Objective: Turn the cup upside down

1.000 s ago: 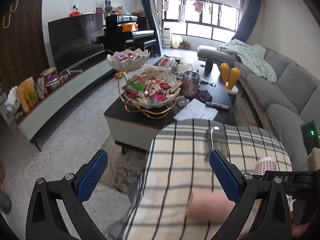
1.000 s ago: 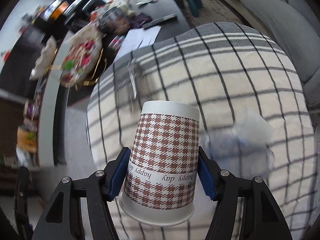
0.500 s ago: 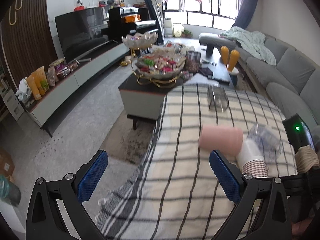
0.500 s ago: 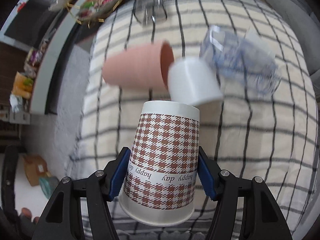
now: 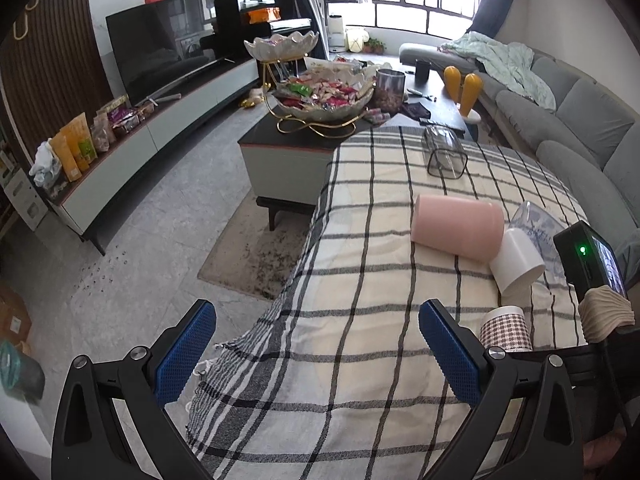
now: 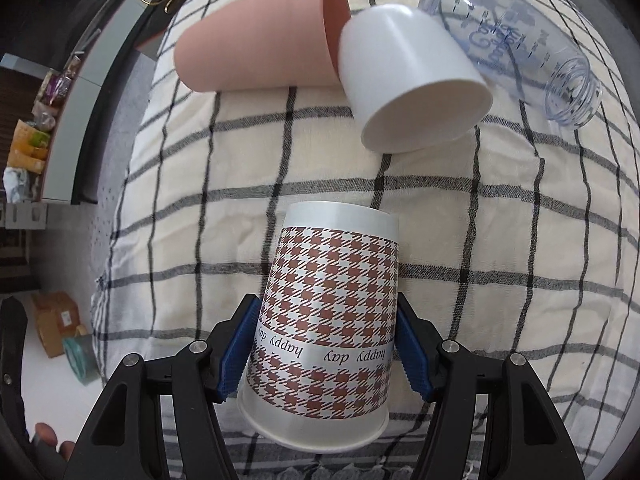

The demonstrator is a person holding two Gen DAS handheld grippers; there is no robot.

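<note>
My right gripper (image 6: pixel 326 344) is shut on a brown houndstooth paper cup (image 6: pixel 328 320) printed "happy day". The cup is held above the checked cloth (image 6: pixel 256 160) with its base pointing away from me and its wide rim toward the camera. The same cup (image 5: pixel 506 328) shows at the lower right of the left wrist view, just above the cloth. My left gripper (image 5: pixel 316 356) is open and empty over the cloth's near left edge.
A pink cup (image 6: pixel 260 40), a white cup (image 6: pixel 412 76) and a clear printed bottle (image 6: pixel 516 40) lie on their sides beyond the held cup. A clear glass (image 5: pixel 444 152) lies farther back. A coffee table with a snack bowl (image 5: pixel 320 100) stands behind; a grey sofa (image 5: pixel 580 128) is right.
The right gripper has carried the houndstooth cup down and closer to the cloth, near the lying cups. The left gripper's view has pulled back and now shows more of the cloth.
</note>
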